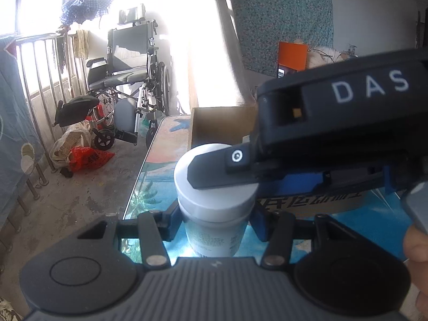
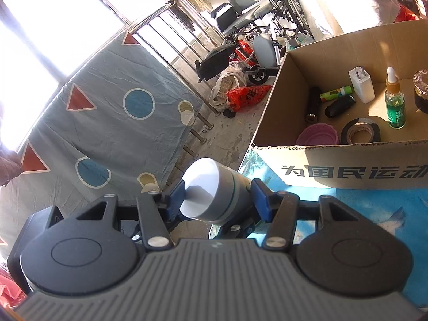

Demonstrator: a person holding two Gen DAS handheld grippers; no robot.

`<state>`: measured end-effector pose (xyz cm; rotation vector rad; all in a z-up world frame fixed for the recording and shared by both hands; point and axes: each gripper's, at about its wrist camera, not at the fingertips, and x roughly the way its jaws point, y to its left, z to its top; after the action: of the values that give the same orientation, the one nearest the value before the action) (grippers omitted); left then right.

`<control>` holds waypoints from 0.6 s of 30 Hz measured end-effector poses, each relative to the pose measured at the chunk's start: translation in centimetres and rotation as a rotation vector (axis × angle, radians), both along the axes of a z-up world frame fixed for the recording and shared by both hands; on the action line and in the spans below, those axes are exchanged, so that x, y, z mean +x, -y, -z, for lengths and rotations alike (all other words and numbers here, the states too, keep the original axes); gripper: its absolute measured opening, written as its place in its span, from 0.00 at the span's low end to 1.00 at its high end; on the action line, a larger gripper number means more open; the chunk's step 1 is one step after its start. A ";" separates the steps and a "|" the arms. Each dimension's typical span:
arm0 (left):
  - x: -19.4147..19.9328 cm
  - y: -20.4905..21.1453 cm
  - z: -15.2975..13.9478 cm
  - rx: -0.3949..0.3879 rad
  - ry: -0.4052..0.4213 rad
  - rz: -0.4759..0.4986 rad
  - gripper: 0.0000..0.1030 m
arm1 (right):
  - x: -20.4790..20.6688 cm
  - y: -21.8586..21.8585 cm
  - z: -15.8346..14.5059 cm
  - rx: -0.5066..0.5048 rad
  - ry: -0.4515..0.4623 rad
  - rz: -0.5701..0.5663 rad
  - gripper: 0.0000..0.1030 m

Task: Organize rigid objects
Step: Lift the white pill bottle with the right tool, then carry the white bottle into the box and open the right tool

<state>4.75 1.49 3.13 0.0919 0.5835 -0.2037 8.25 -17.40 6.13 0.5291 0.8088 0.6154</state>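
A: Both grippers are on one white jar. The left gripper is clenched on the jar's body just below the lid, and the right gripper is clamped across the lid itself; its black finger lies over the top in the left view.

B: And the jar sits where?

A: Held near the left edge of the counter, just this side of the cardboard box. I cannot tell whether its base touches the counter. The box already holds a dropper bottle, a tape roll, a purple lid and a white charger.

B: What worries you?

A: I'd say two grips on one jar can fight each other. If one hand pulls toward the box while the other lags, the lid may twist loose or the smooth body may slide out of the blue pads.

B: And a drop?

A: It hangs close to the counter's edge, with bare floor to the left, so a slip that way could send it off. Going into the box, it could also clip the near wall or knock over the upright dropper bottle.
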 end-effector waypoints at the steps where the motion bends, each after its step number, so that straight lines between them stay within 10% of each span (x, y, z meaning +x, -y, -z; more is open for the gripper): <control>1: -0.1 0.1 -0.6 0.005 0.016 0.002 0.52 | -0.3 0.2 -0.8 0.008 0.022 0.001 0.52; 11: 3.2 4.6 -6.6 0.000 0.161 0.117 0.52 | -0.4 4.6 -8.6 -0.010 0.211 0.085 0.53; 18: 8.2 10.2 -6.9 -0.068 0.104 0.266 0.52 | 1.6 10.8 -10.5 -0.086 0.236 0.202 0.53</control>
<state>12.92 -8.66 10.04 0.1139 0.4593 -0.4739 9.85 -28.18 16.61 0.4436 0.5485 0.4448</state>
